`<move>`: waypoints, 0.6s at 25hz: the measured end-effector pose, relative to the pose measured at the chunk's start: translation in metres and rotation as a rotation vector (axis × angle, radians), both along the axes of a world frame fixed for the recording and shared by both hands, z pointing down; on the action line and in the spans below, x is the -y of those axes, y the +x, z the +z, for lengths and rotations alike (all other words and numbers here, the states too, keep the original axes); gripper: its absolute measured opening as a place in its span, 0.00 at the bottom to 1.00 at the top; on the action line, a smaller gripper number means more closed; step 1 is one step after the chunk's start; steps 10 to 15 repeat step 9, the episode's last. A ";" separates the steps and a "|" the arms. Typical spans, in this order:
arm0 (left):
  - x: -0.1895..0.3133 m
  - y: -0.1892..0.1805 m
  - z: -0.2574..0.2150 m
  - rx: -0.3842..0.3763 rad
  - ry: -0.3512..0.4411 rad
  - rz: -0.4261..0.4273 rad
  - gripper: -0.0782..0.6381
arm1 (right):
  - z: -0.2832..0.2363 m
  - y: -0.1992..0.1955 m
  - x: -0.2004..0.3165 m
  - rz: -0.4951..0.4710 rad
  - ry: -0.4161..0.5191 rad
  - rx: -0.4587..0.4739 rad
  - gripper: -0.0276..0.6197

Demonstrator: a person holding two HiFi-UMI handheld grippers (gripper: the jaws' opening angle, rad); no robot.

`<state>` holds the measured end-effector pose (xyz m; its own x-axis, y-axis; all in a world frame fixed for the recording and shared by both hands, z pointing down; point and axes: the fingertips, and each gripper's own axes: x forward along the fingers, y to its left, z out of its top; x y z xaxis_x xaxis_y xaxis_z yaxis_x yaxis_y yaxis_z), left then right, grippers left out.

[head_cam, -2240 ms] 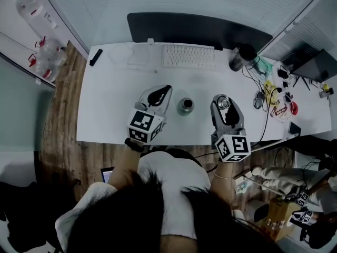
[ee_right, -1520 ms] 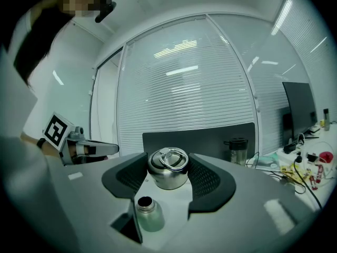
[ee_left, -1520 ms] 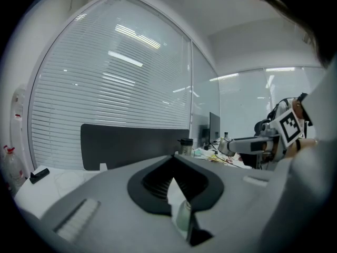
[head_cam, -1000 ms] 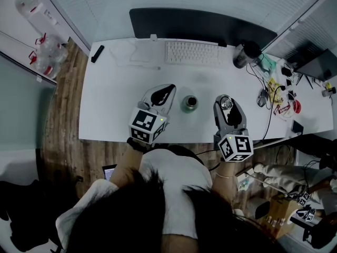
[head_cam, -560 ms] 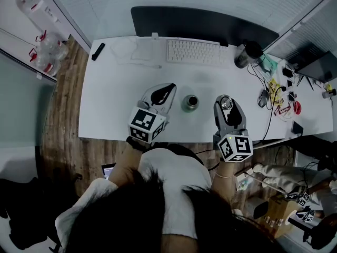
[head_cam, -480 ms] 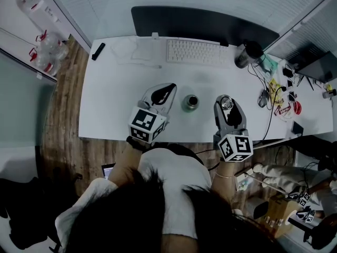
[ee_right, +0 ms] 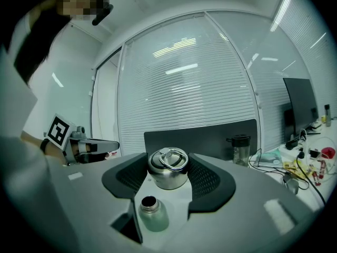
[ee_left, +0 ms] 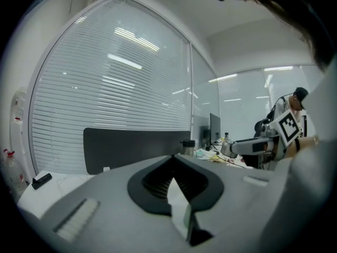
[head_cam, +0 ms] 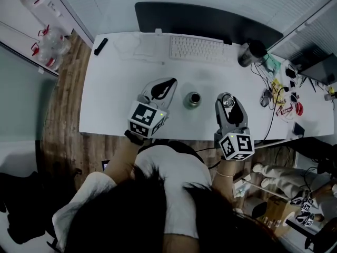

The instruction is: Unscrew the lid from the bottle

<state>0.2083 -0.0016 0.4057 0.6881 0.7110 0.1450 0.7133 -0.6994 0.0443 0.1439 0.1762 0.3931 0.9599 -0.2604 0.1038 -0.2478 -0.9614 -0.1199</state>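
The small metal bottle (head_cam: 193,99) stands upright on the white table (head_cam: 113,107) with its mouth uncovered, between my two grippers. My right gripper (head_cam: 227,97) is shut on the steel lid (head_cam: 228,103), to the right of the bottle and apart from it. In the right gripper view the lid (ee_right: 168,169) with its ring handle sits gripped between the pads, and the open bottle (ee_right: 152,212) shows below it. My left gripper (head_cam: 166,83) hovers left of the bottle, shut with nothing in it. The left gripper view shows the left gripper (ee_left: 172,165) with its jaws together.
A keyboard (head_cam: 199,49) and a dark monitor (head_cam: 205,21) lie at the table's back. A lidded tumbler (head_cam: 249,52) stands back right, with cables and small clutter (head_cam: 278,95) beyond. A black remote (head_cam: 100,45) lies back left. The front edge runs under my wrists.
The bottle and both grippers keep their places; only the head view has shifted slightly.
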 end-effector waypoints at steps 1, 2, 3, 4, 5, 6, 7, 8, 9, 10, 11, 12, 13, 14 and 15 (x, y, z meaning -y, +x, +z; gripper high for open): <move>0.000 0.000 0.000 -0.003 0.001 0.000 0.19 | 0.000 0.000 0.001 -0.002 0.000 -0.001 0.41; 0.001 -0.001 0.000 -0.005 0.002 0.001 0.19 | 0.000 -0.001 0.001 -0.004 0.001 -0.001 0.41; 0.002 -0.001 0.000 -0.008 0.003 0.002 0.19 | 0.000 -0.002 0.002 -0.006 0.001 -0.002 0.41; 0.002 -0.001 0.000 -0.010 0.004 0.004 0.19 | 0.001 -0.002 0.003 -0.007 0.002 -0.003 0.41; 0.003 -0.001 0.000 -0.011 0.007 0.007 0.19 | 0.001 -0.003 0.004 -0.008 0.002 -0.004 0.41; 0.003 -0.001 0.000 -0.012 0.009 0.011 0.19 | 0.001 -0.004 0.005 -0.009 0.002 -0.005 0.41; 0.002 -0.001 0.000 -0.013 0.011 0.014 0.19 | 0.001 -0.004 0.005 -0.010 0.002 -0.006 0.41; 0.002 -0.002 0.000 -0.014 0.012 0.017 0.19 | 0.002 -0.005 0.006 -0.012 0.002 -0.006 0.41; 0.002 -0.002 0.000 -0.016 0.013 0.019 0.19 | 0.002 -0.005 0.006 -0.014 0.002 -0.007 0.41; 0.002 -0.002 0.000 -0.016 0.013 0.019 0.19 | 0.002 -0.005 0.006 -0.014 0.002 -0.007 0.41; 0.002 -0.002 0.000 -0.016 0.013 0.019 0.19 | 0.002 -0.005 0.006 -0.014 0.002 -0.007 0.41; 0.002 -0.002 0.000 -0.016 0.013 0.019 0.19 | 0.002 -0.005 0.006 -0.014 0.002 -0.007 0.41; 0.002 -0.002 0.000 -0.016 0.013 0.019 0.19 | 0.002 -0.005 0.006 -0.014 0.002 -0.007 0.41; 0.002 -0.002 0.000 -0.016 0.013 0.019 0.19 | 0.002 -0.005 0.006 -0.014 0.002 -0.007 0.41; 0.002 -0.002 0.000 -0.016 0.013 0.019 0.19 | 0.002 -0.005 0.006 -0.014 0.002 -0.007 0.41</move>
